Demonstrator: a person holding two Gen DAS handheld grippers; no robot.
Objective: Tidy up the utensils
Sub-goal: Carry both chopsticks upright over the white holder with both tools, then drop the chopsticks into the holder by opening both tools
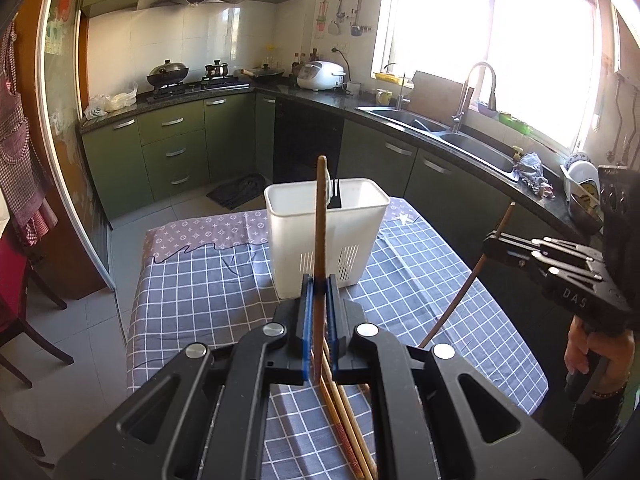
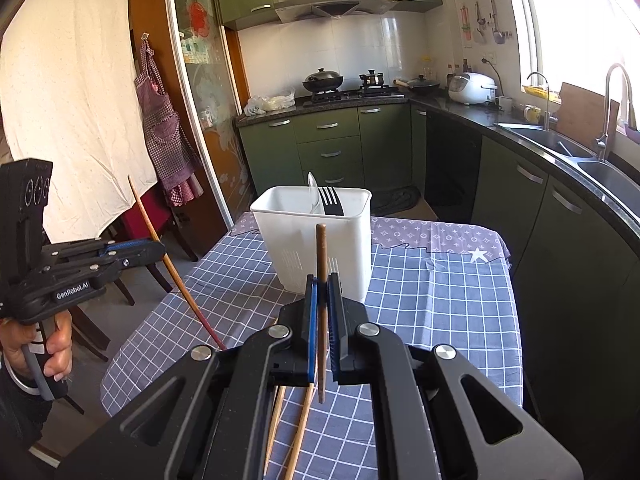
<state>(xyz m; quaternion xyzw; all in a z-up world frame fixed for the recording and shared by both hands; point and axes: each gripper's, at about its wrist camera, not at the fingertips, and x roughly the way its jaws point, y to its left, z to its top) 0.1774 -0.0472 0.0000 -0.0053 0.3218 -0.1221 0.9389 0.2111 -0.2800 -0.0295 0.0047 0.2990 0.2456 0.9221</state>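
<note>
Wooden chopsticks, one clamped upright in our left gripper (image 1: 319,286) and one in our right gripper (image 2: 322,286), hang short of the white utensil holder (image 1: 326,236), so next we judge each needs carrying over its rim and releasing.

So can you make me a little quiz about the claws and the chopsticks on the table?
1. True or false: each claw is shut on a chopstick.
2. What already stands in the white holder? A) fork and spoon B) knife C) nothing
3. Where are the spare chopsticks?

Key:
1. True. The left claw grips a chopstick, and the right claw grips another chopstick.
2. A. A black fork and a pale spoon stand in the white holder.
3. The spare chopsticks lie on the checked tablecloth, at its near end below the claws.
</note>
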